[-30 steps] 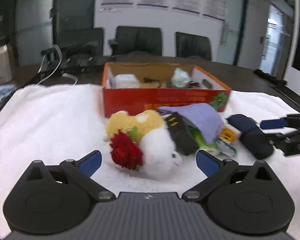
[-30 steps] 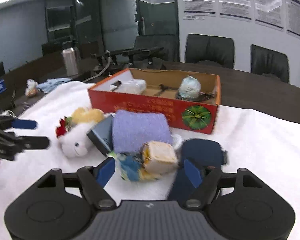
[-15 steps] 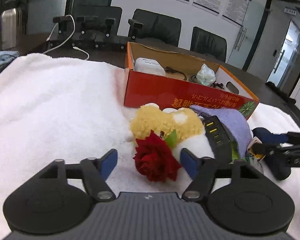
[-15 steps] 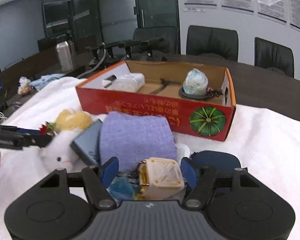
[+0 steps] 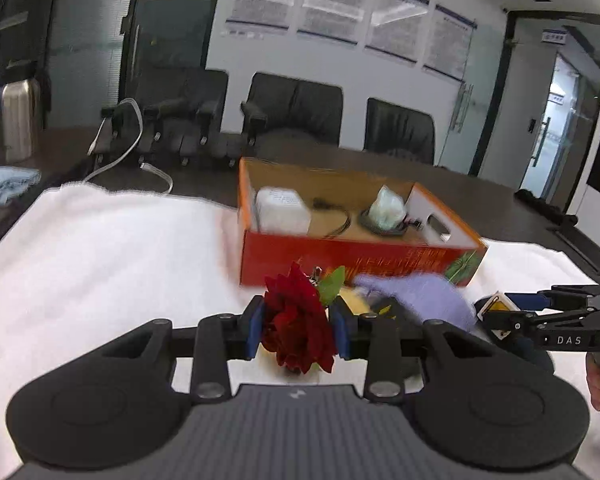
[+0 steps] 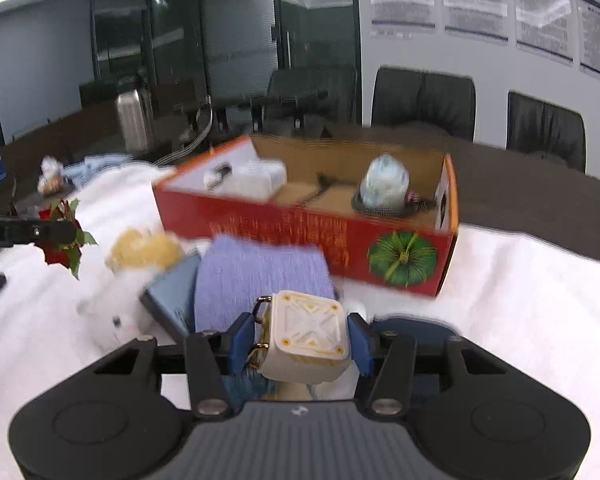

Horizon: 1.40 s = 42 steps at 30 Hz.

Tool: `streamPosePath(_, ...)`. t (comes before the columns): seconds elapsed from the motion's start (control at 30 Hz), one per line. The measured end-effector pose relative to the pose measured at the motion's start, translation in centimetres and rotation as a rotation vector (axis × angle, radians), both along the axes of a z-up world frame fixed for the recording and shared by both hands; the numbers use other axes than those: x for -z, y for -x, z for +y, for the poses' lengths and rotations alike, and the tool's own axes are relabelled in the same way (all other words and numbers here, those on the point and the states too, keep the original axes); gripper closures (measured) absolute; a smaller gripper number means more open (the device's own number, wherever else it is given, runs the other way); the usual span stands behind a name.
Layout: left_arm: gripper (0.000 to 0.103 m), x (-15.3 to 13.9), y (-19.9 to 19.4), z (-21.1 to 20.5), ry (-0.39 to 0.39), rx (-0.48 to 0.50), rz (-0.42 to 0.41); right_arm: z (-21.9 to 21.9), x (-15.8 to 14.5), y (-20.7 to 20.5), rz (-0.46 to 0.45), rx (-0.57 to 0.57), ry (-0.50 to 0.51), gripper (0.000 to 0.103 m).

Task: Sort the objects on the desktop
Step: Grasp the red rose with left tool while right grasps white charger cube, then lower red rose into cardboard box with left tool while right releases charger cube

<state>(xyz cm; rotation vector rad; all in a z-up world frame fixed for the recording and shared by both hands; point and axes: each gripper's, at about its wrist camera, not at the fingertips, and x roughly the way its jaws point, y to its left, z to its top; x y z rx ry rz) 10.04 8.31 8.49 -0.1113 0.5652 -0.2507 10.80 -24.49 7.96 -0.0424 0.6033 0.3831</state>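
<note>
Landmark: we are reading every place off the red box (image 5: 352, 252), which is sitting on the white towel (image 5: 100, 248).
Already in the box: we are seeing a white block (image 5: 282, 210) by its left wall, a pale wrapped bundle (image 5: 386, 210) toward its right end, and a dark cable between them.
Left to sort: we are counting a purple cloth (image 6: 260, 280), a plush toy (image 6: 136, 280) and a dark grey-blue flat case (image 6: 172, 300) lying in a pile just in front of the box, plus a navy pouch (image 6: 416, 326) in front of its right end.
Progress: we are judging the task as partly done, with two more pieces being carried and several lying outside the box.
Left gripper (image 5: 296, 328): we are holding the red rose (image 5: 296, 324) in it, the jaws closed narrowly onto the bloom, in front of the box's left half and raised off the towel.
Right gripper (image 6: 300, 340): we are clamping the cream cube (image 6: 306, 336) in it, both blue pads (image 6: 240, 340) pressing its sides, in front of the box near the purple cloth.
Next, as we are judging it: we are needing to carry both pieces over the front wall and let them go inside.
</note>
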Motion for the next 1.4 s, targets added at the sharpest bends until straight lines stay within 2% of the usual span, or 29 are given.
streamPosePath(0.17,0.068,-2.0,-1.8,-1.8,0.011,0.040,-0.017,-1.3,-3.6,-2.2,-0.058,0.026,-0.015,0.054)
streamPosePath(0.27,0.068,-3.0,-4.3,-3.5,0.018,0.077,-0.019,-1.6,-5.2,-5.1,-0.051,0.049,-0.015,0.054)
streamPosePath(0.43,0.068,-3.9,-9.5,-6.5,-0.017,0.101,0.023,-1.1,-6.1,-10.6,-0.004,0.068,0.049,0.054)
streamPosePath(0.7,0.068,-2.8,-19.4,-9.3,-0.092,0.066,0.121,-0.7,-3.9,-19.8,0.178,0.109,0.067,0.054)
streamPosePath(0.83,0.068,-0.2,-24.5,-10.3,-0.094,0.058,0.225,0.6,-1.3,-22.9,0.268,0.102,0.109,0.054)
streamPosePath(0.97,0.068,2.7,-27.9,-11.5,-0.136,0.030,0.303,2.0,1.3,-25.4,0.374,0.110,0.187,0.054)
streamPosePath(1.07,0.066,4.0,-29.1,-11.9,-0.146,0.022,0.346,2.7,2.2,-26.2,0.383,0.117,0.246,0.053)
streamPosePath(1.1,0.062,4.3,-29.2,-11.9,-0.139,0.021,0.357,2.9,2.3,-26.3,0.385,0.122,0.252,0.053)
streamPosePath(1.27,0.055,3.7,-27.8,-11.4,-0.133,0.032,0.370,3.0,1.8,-26.4,0.405,0.128,0.232,0.054)
streamPosePath(1.37,0.045,2.6,-26.6,-10.6,-0.110,0.043,0.393,2.6,0.5,-25.6,0.406,0.136,0.194,0.053)
streamPosePath(1.4,0.038,2.1,-26.0,-10.3,-0.106,0.047,0.406,2.4,0.0,-25.3,0.408,0.137,0.175,0.052)
